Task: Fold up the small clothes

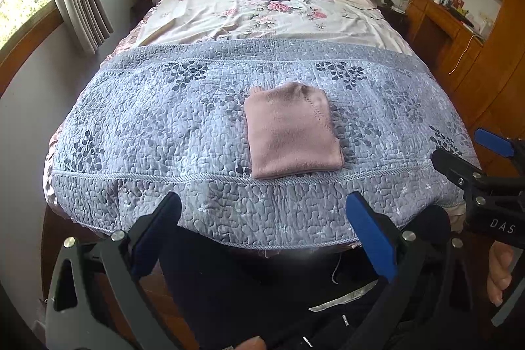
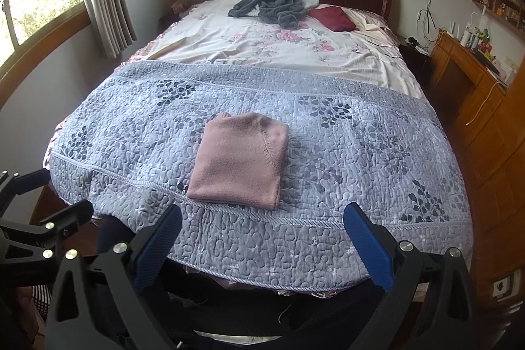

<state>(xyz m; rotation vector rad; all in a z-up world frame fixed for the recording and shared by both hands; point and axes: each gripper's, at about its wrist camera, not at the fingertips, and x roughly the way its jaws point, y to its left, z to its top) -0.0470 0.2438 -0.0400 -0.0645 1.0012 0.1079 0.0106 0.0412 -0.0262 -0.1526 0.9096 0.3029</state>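
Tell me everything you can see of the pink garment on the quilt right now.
The pink garment is a soft, fine-knit piece, dusty pink, folded into a compact, roughly square bundle of several layers. A stitched seam curves down near its far right corner, and a ribbed edge pokes out at the far left corner. It lies flat on the grey-blue quilt, near the foot of the bed and roughly centred. Only the quilt touches it; the left tool and right tool are open and clear of it.

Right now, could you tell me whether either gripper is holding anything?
Nothing is held: left gripper and right gripper are both open, clear of the folded pink garment.
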